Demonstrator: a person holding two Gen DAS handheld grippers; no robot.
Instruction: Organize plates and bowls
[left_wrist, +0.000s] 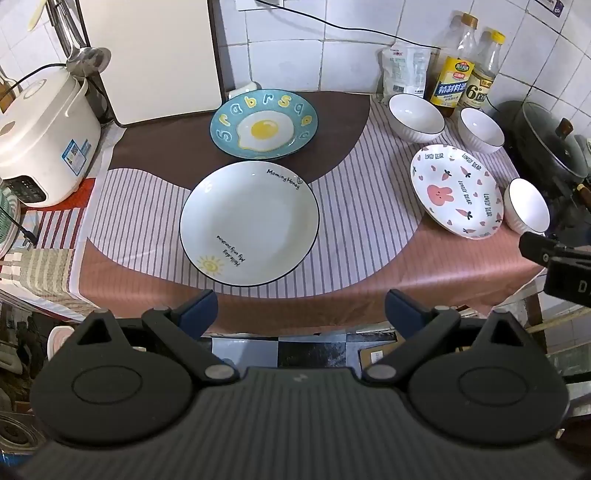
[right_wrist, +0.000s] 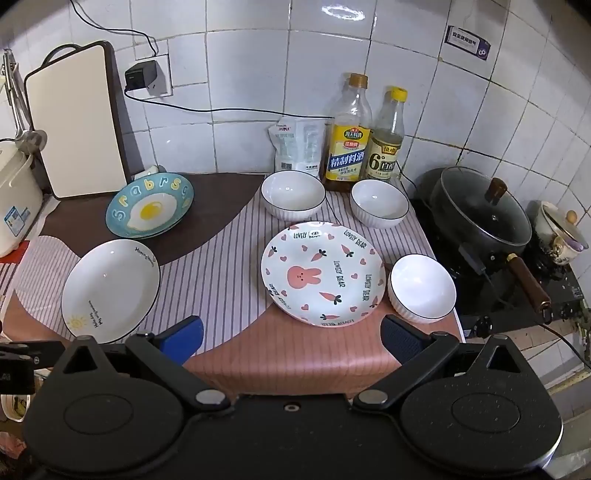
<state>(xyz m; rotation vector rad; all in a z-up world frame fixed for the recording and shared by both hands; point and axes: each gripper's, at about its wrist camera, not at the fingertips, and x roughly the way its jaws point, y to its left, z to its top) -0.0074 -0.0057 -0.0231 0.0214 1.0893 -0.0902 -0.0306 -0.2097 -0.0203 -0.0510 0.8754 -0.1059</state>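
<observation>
A white sun plate (left_wrist: 249, 223) (right_wrist: 109, 290) lies at the table's front left. A blue egg plate (left_wrist: 264, 123) (right_wrist: 149, 210) lies behind it. A pink rabbit plate (left_wrist: 456, 192) (right_wrist: 323, 273) lies to the right. Three white bowls stand around it: two at the back (right_wrist: 293, 195) (right_wrist: 380, 205) (left_wrist: 415, 116) (left_wrist: 480, 129) and one at its right (right_wrist: 423, 290) (left_wrist: 528, 205). My left gripper (left_wrist: 300, 314) is open and empty, short of the sun plate. My right gripper (right_wrist: 291, 338) is open and empty, short of the rabbit plate.
A rice cooker (left_wrist: 44, 136) stands at the left, a cutting board (right_wrist: 74, 122) leans on the wall. Two bottles (right_wrist: 347, 136) (right_wrist: 386, 138) and a bag (right_wrist: 297, 144) stand at the back. A lidded black pot (right_wrist: 480, 208) sits on the stove at the right.
</observation>
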